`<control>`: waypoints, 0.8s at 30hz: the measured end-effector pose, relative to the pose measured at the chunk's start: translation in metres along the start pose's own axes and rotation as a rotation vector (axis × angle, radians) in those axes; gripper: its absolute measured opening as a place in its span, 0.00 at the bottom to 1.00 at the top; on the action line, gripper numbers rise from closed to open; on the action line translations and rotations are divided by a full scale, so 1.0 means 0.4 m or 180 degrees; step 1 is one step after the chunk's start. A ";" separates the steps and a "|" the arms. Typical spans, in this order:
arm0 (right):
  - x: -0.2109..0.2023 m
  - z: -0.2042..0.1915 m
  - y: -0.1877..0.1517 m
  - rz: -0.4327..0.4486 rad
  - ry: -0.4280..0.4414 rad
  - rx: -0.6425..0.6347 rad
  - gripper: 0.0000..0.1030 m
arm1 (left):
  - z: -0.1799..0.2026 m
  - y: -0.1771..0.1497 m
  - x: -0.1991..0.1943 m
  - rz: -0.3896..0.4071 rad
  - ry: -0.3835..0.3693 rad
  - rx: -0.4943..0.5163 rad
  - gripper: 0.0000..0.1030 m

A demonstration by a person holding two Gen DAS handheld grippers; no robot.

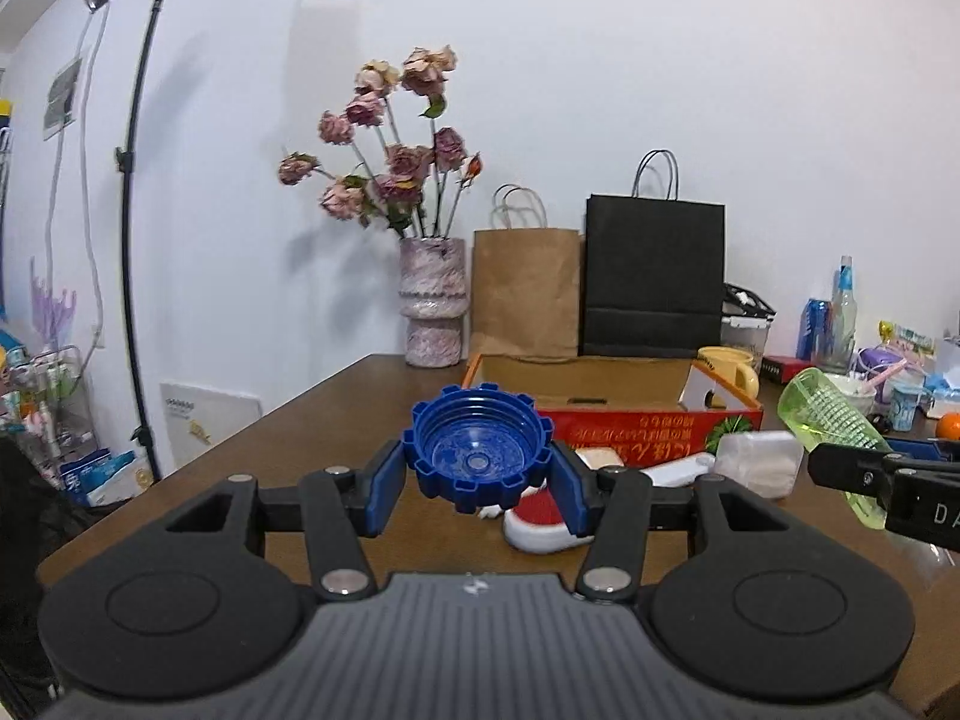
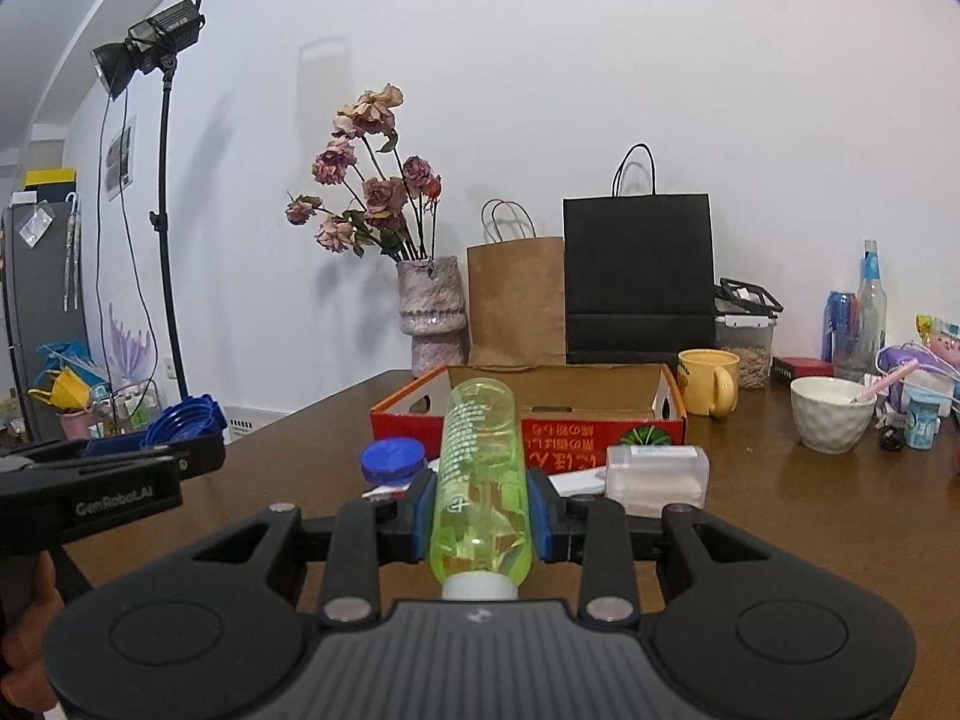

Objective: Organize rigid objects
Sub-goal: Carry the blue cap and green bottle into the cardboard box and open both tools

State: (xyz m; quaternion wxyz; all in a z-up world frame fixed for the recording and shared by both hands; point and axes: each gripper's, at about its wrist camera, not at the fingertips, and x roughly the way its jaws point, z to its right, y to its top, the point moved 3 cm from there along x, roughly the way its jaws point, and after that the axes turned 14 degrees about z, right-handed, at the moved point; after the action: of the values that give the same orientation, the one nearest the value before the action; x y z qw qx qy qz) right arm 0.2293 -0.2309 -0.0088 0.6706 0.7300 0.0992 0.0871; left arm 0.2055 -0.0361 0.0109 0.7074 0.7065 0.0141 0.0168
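Brown tabletop (image 2: 780, 510) backs both loads: the green bottle (image 2: 480, 480), pinched by the right gripper (image 2: 480, 525), runs its long axis straight ahead, white cap toward the camera, base pointing at 12 o'clock to the open red box (image 2: 630, 429). The left gripper (image 1: 477, 483) clamps a blue notched lid (image 1: 477, 450), hollow side facing the camera; from it the box lies at about 1 o'clock, so the right hand looks better lined up.

A lived-in home room: dried roses (image 1: 390, 138), yellow mug (image 2: 708, 381), cluttered table (image 2: 810, 510).
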 end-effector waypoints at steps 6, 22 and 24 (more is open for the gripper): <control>0.128 0.039 0.051 -0.0021 0.0112 -0.0099 0.30 | 0.021 0.058 0.175 -0.0003 -0.0287 -0.0121 0.51; 0.990 0.412 0.030 -0.1596 -0.0511 -0.0129 0.30 | 0.065 -0.004 1.057 -0.1307 -0.0374 0.0114 0.51; 1.057 0.432 -0.022 -0.1821 -0.0642 -0.0247 0.30 | 0.065 -0.056 1.122 -0.1509 -0.0302 0.0231 0.51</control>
State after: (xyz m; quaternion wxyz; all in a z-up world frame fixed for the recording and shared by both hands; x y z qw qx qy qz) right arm 0.6819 -0.2859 -0.0351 0.7018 0.6512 0.2303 -0.1744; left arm 0.6550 -0.0424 -0.0096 0.6656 0.7083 0.1468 -0.1834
